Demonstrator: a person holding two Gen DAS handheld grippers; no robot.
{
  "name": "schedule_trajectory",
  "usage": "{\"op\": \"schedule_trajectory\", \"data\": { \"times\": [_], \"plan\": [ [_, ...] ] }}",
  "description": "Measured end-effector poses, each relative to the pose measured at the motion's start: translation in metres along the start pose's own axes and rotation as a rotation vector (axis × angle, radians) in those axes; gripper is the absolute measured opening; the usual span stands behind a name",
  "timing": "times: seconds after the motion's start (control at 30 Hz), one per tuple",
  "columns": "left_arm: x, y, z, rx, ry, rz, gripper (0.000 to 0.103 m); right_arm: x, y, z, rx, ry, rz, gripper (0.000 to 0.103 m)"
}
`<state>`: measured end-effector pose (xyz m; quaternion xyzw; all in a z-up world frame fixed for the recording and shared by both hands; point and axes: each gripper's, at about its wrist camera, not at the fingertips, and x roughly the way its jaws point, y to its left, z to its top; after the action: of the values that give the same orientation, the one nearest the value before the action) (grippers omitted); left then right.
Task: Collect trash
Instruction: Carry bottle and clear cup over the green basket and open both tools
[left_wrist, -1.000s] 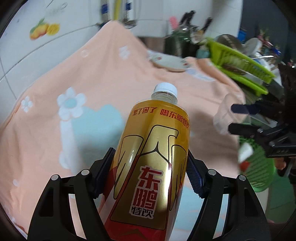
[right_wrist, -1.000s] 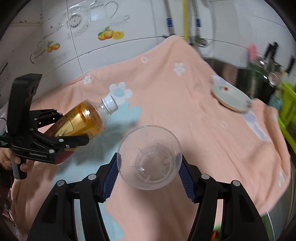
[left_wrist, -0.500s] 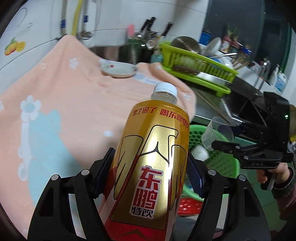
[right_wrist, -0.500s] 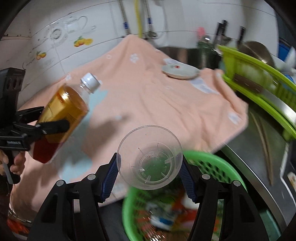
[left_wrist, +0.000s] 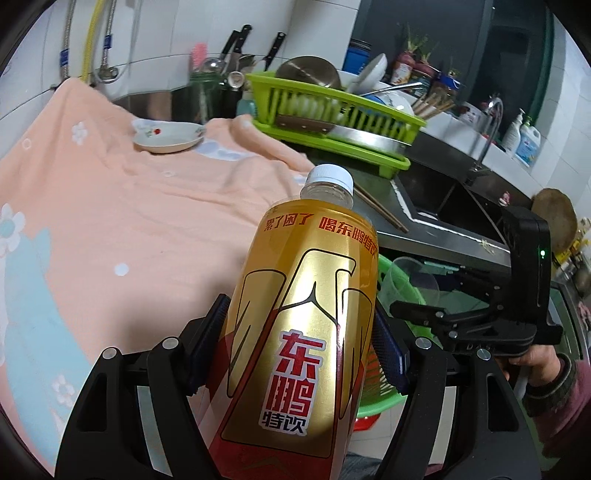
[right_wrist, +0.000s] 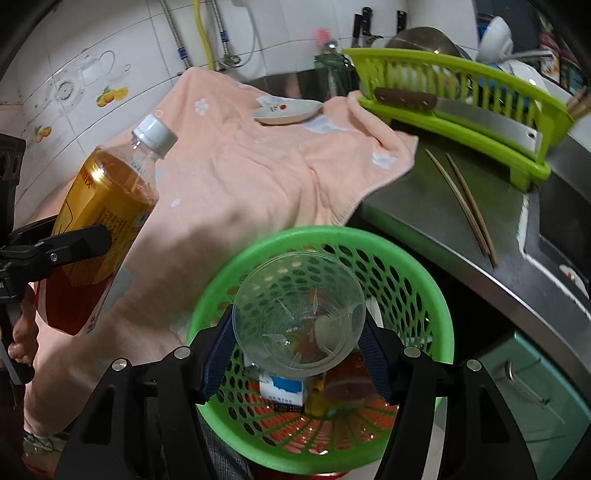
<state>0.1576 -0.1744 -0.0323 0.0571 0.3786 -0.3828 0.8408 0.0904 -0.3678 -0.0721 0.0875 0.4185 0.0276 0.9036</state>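
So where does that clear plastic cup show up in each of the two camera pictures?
Left wrist view: the clear plastic cup sits right of centre, behind the bottle, in the other tongs.
Right wrist view: lower centre, between the near tongs, above the basket.
Shared landmark: the green basket.

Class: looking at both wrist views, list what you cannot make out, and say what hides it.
- Bottle base, left view: cut off by the bottom edge.
- Green basket contents, right view: partly hidden behind the clear cup.
- Dishes in the rack, left view: too small to tell apart.
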Motion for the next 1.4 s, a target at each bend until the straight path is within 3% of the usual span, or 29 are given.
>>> {"op": "schedule_trajectory", "data": {
  "times": [0.6, 1.4],
  "plan": [
    [0.050, -0.037, 0.011, -0.003, 0.043, -0.069, 0.071, -0.026, -0.026, -0.025, 0.086, -0.046, -0.011, 0.085],
    [0.090, -0.056, 0.018, -0.070, 0.084, -0.141, 0.073, -0.039, -0.039, -0.033, 0.099, -0.079, -0.041, 0.090]
  ]
}}
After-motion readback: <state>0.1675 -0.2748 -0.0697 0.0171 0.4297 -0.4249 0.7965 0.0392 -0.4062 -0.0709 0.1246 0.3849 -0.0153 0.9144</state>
